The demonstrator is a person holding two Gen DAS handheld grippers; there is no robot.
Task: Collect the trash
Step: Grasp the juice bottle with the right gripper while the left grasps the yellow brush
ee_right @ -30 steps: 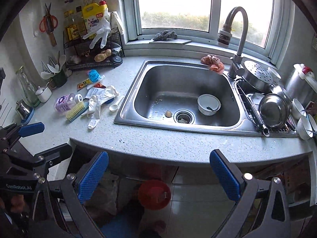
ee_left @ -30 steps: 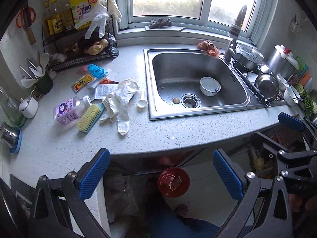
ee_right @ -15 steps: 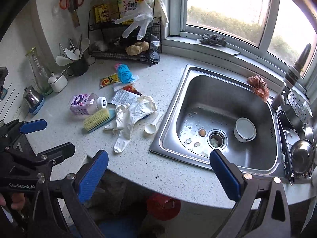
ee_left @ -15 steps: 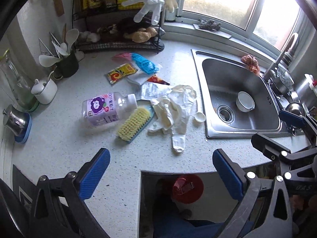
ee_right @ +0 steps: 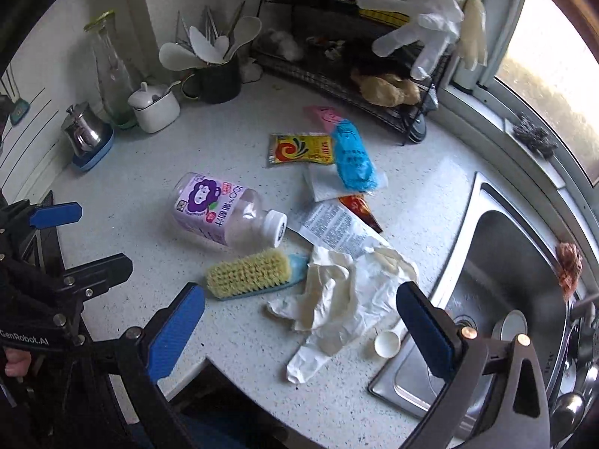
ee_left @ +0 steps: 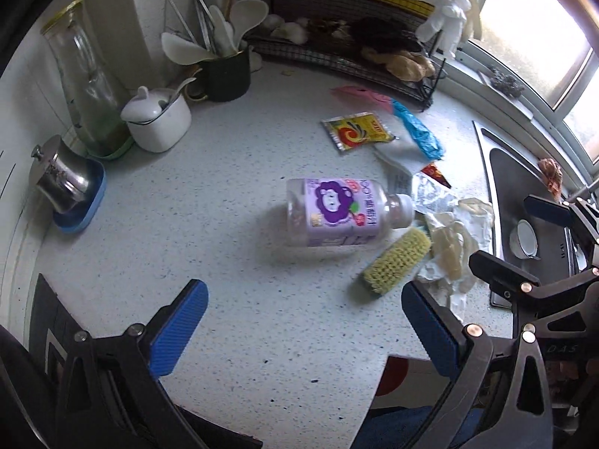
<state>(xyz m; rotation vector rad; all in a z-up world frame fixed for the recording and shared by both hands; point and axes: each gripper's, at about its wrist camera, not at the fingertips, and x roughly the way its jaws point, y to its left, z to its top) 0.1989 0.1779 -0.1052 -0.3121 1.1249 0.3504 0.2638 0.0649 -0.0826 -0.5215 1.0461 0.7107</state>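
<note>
A purple-labelled plastic bottle (ee_left: 337, 211) lies on its side on the speckled counter; it also shows in the right wrist view (ee_right: 224, 211). Beside it lie a yellow wrapper (ee_left: 357, 131), a blue wrapper (ee_left: 417, 133), a printed white packet (ee_right: 337, 224), a small red sachet (ee_right: 359, 207) and crumpled white gloves (ee_right: 344, 295). My left gripper (ee_left: 303, 331) is open and empty, above the counter in front of the bottle. My right gripper (ee_right: 299, 331) is open and empty, above the gloves.
A scrub brush (ee_right: 249, 273) lies between bottle and gloves. A white scoop (ee_right: 387, 342) lies at the sink (ee_right: 486, 262) rim. A utensil cup (ee_left: 224, 71), white pot (ee_left: 159, 119), glass jar (ee_left: 86, 75) and wire rack (ee_left: 355, 48) line the back.
Both grippers have moved left and closer to the counter, from in front of the sink to above the litter. The bottle and gloves now fill the views. Nothing was picked up.
</note>
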